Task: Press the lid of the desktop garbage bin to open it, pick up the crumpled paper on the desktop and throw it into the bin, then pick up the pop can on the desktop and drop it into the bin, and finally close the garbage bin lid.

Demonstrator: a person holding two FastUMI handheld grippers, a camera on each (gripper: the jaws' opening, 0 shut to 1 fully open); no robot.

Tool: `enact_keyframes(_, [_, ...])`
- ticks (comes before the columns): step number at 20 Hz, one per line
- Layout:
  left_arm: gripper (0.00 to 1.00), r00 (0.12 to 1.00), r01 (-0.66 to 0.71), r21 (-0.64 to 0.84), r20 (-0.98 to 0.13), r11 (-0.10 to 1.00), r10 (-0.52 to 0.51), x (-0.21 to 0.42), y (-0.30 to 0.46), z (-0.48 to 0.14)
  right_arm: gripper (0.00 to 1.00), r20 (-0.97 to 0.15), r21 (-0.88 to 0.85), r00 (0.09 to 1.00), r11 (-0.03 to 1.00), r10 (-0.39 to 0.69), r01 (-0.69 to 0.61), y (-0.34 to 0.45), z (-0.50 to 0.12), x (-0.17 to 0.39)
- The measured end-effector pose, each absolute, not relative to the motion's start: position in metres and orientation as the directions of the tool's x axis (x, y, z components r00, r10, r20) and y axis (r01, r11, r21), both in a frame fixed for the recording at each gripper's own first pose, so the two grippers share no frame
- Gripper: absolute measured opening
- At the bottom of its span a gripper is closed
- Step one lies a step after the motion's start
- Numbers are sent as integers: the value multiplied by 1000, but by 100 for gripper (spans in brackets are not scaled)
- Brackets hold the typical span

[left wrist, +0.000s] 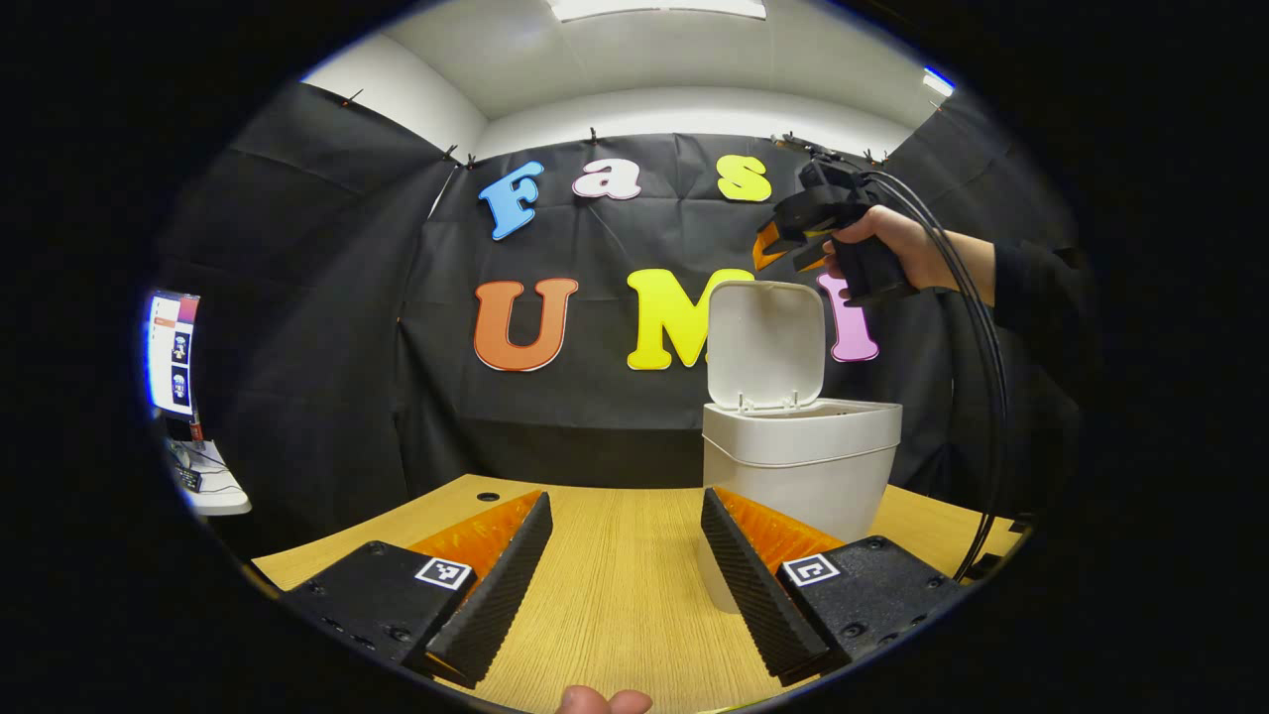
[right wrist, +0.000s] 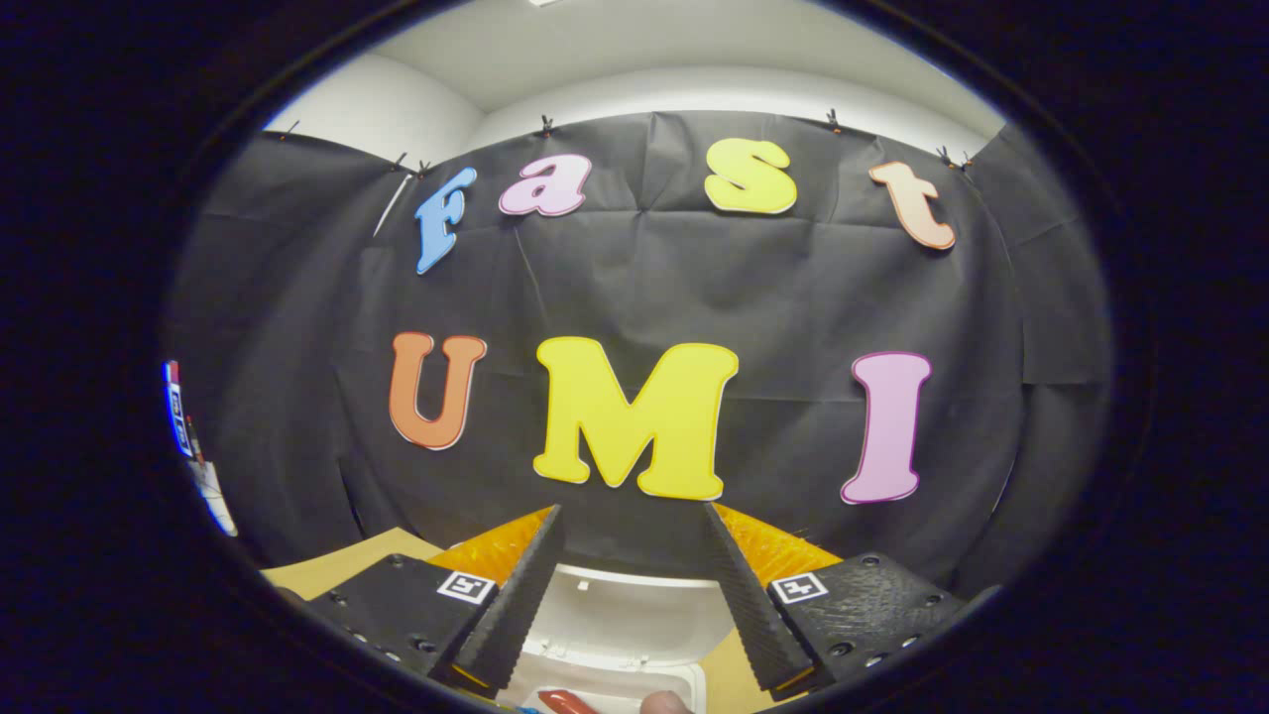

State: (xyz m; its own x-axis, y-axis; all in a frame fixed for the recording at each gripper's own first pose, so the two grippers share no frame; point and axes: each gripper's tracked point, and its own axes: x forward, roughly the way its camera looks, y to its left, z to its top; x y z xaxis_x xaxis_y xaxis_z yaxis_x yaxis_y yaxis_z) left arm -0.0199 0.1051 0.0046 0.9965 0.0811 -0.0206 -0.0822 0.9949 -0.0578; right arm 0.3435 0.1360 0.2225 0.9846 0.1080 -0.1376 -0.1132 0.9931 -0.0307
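Right of centre, white plastic desktop bin (left wrist: pixel 803 466) with hinged lid (left wrist: pixel 765 344) upright; right gripper (left wrist: pixel 788 248) above it, left gripper (left wrist: pixel 627 565) low, both spread and empty.

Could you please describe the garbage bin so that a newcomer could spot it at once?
On the wooden table, toward its right side before the black cloth wall, stands the white garbage bin. Its hinged lid stands upright and open, with the right hand-held gripper above it.

You are facing a wooden counter (left wrist: pixel 615 585) with a small round hole (left wrist: pixel 488 496) near its far left corner. To your left a lit screen (left wrist: pixel 173 352) is glowing above a white shelf (left wrist: pixel 213 486). A ceiling light (left wrist: pixel 654 8) is shining overhead.
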Motion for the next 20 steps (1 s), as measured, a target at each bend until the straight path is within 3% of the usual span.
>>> enact_keyframes(11, [98,994,-111,-75,-21,991,109,-20,121,4,88,-244,91,962,991,120,-101,139,197,347])
enact_keyframes(13, [98,995,-101,-85,-20,991,100,-20,115,3,94,-252,100,960,990,118,-95,136,194,340])
enact_keyframes(14, [98,995,-98,-85,-17,992,97,-20,115,5,89,-261,97,958,990,123,-101,135,191,334])
enact_keyframes(20, [98,996,-91,-101,-14,991,90,-16,109,6,92,-336,88,924,983,183,-163,142,155,284])
